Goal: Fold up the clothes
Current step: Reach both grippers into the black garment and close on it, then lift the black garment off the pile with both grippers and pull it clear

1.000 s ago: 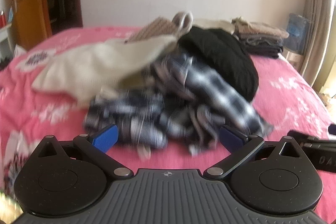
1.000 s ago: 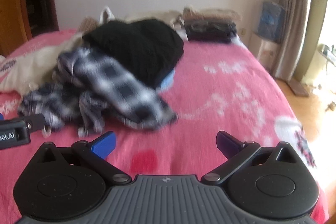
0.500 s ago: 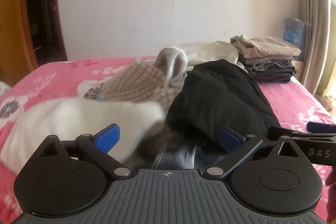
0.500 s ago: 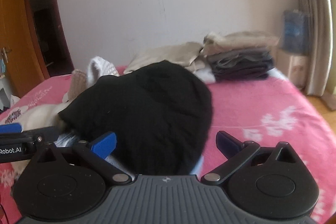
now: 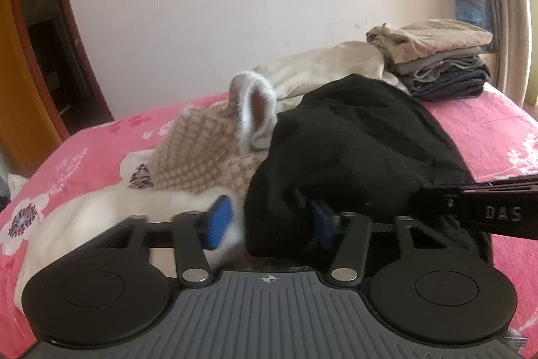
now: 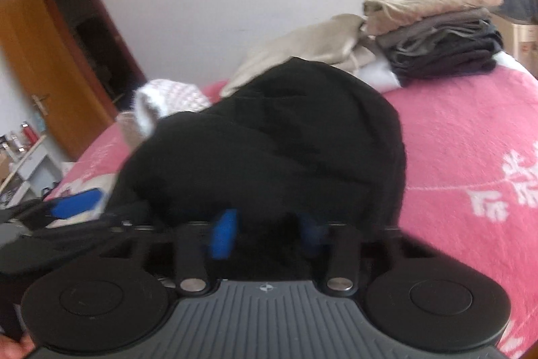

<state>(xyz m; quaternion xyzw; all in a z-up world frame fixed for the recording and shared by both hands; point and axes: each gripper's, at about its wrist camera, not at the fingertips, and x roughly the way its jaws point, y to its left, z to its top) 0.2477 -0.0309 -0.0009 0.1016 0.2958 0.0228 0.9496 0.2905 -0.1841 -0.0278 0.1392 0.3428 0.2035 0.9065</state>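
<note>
A black garment (image 5: 353, 140) lies heaped on the pink bedspread (image 5: 487, 123), on top of a pile of clothes. My left gripper (image 5: 270, 222) is at its near left edge. Its jaws are closing, with the black cloth between them; the left pad (image 5: 218, 221) still stands a little clear of the fabric. In the right wrist view my right gripper (image 6: 265, 232) is at the near edge of the same black garment (image 6: 285, 140). Its jaws are closing too, and both pads press on bunched black cloth.
A cream garment (image 5: 101, 217) and a beige checked knit (image 5: 201, 157) lie left of the black one. A stack of folded clothes (image 5: 444, 66) stands at the back right by the wall, beside a loose beige garment (image 5: 319, 69). A wooden door (image 6: 40, 66) is at left.
Both grippers moved forward over the pile up to the black garment, and the plaid shirt dropped out of view. Both pairs of jaws went from wide open to narrow around black cloth.
</note>
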